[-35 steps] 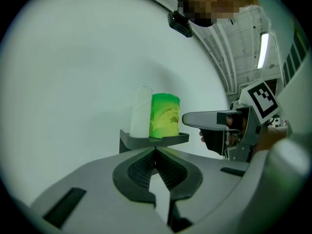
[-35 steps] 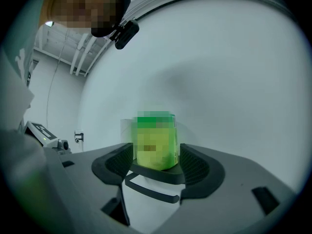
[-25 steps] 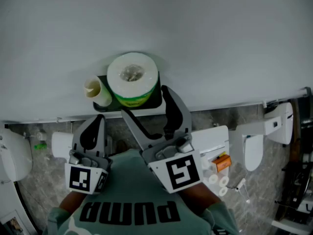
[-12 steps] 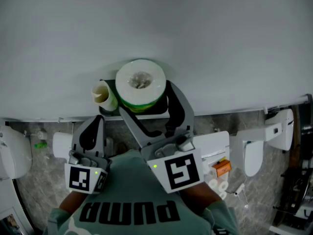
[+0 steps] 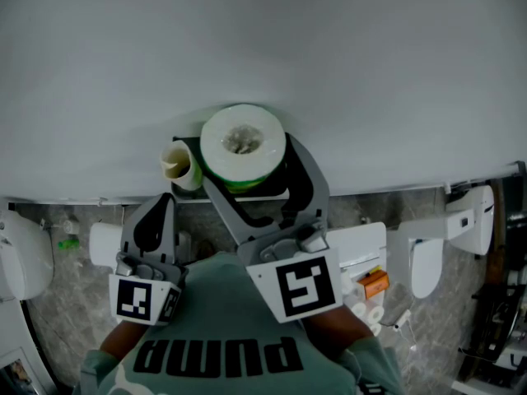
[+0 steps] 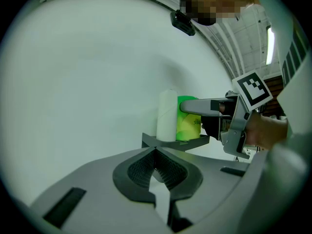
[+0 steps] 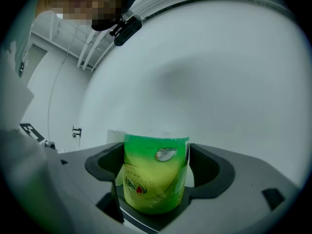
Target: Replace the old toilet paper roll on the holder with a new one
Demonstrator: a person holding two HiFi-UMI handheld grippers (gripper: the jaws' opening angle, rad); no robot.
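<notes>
Roll (image 5: 243,142) in glossy green film stands beside pale hollow tube (image 5: 179,164).

Roll (image 5: 243,141): white paper, glossy green plastic wrap. Tube (image 5: 179,164): matt cardboard. Shelf (image 6: 183,144): dark, matt. Wall (image 5: 247,39): smooth.

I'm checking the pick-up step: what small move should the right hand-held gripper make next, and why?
Probably close the right hand-held gripper on the green-wrapped roll. Its jaws have just been opening and stand apart on either side of the roll, not yet clamping it. The roll stands upright on the shelf beside the empty tube.
</notes>
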